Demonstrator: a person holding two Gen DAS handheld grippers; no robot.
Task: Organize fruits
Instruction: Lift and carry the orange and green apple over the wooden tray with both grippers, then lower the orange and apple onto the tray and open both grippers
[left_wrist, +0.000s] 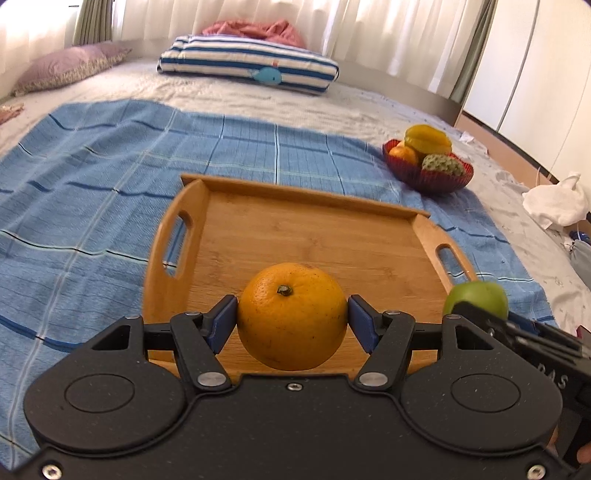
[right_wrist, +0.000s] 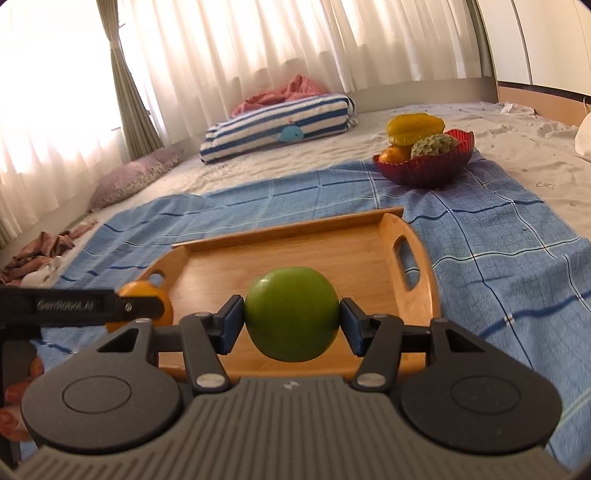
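My left gripper is shut on an orange and holds it over the near edge of a wooden tray. My right gripper is shut on a green apple over the same tray. The apple also shows at the right of the left wrist view, and the orange at the left of the right wrist view. A red bowl beyond the tray holds a yellow starfruit, an orange fruit and a green bumpy fruit; it also shows in the right wrist view.
The tray lies on a blue checked cloth spread over a bed. A striped blue-white pillow and a purple pillow lie at the far end. White cloth lies at the right bed edge. Curtains hang behind.
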